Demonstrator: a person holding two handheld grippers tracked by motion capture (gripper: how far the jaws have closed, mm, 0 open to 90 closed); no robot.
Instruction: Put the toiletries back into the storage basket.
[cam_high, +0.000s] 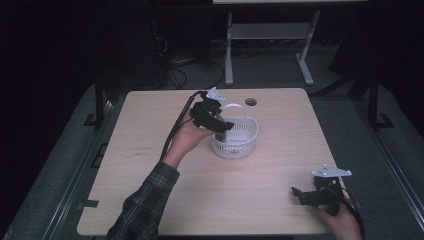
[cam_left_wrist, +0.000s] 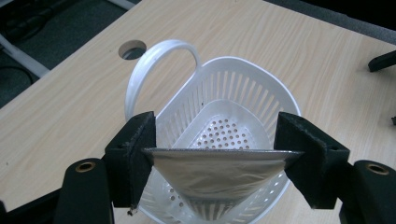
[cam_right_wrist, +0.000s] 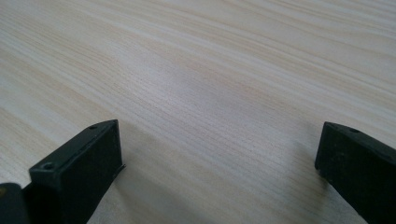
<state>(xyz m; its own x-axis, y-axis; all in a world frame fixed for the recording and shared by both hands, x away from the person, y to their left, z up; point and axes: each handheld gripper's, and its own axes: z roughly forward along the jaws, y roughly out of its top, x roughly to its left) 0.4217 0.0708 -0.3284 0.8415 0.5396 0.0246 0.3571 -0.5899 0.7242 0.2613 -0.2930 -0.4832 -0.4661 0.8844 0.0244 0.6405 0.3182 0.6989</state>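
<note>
Two grippers were at work over one pale wooden tabletop. The left gripper hung above the white basket, which stood near the middle of the tabletop, a little toward the far edge. Its jaws were clamped on a grey metallic cone-shaped piece, one pad pressed on each end of the piece's flat upper rim. In the left gripper view the piece pointed downward, its tip over the basket's near rim; whether it touched the basket could not be told. The basket was slotted along its wall and perforated across its floor, with a looped white handle rising from its far side. A round cable hole sat in the tabletop just beyond the basket, close to the far edge. The person's left hand held the gripper from below, a plaid sleeve running back to the near edge.

The right gripper rested low by the near right corner, well apart from the basket. Its jaws stood wide and released, nothing between them, with bare wood grain under them in the right gripper view. The person's right hand gripped it at the near edge.
</note>
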